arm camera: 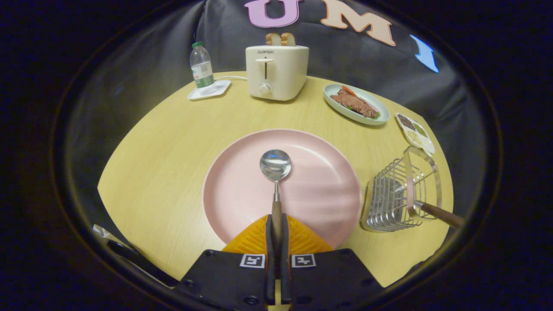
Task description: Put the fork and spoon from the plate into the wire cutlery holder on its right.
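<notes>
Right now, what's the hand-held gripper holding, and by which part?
The hand-held gripper is shut on the spoon, gripping its wooden handle, bowl pointing ahead over the pink plate.

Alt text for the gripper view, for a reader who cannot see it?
The gripper is shut on a spoon by its wooden handle, over a pink plate. Right of the plate, a wire cutlery holder already has a wooden-handled utensil in it.
</notes>
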Motion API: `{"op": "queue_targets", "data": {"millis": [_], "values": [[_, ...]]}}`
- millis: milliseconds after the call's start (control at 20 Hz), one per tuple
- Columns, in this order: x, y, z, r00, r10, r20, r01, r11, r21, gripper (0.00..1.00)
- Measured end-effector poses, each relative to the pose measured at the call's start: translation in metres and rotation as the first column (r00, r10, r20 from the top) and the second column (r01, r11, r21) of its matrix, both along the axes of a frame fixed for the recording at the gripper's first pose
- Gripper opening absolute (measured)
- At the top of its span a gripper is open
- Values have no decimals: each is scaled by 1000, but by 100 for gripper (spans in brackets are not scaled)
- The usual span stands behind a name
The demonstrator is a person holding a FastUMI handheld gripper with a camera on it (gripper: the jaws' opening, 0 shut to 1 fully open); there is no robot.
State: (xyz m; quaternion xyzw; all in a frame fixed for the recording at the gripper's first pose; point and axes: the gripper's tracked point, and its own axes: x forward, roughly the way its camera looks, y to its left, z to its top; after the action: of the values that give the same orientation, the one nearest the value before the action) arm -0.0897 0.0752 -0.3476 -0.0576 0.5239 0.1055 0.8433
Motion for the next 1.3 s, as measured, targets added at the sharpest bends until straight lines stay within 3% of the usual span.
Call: {"op": "queue_targets", "data": {"millis": [500,850,1300], "values": [[3,-31,45,994,86,-60,-88,996,-22,8],[14,-61,77,991,87,-101,-86,996,20,8],[31,-125,107,989,96,-111,-100,994,-34,8]]}}
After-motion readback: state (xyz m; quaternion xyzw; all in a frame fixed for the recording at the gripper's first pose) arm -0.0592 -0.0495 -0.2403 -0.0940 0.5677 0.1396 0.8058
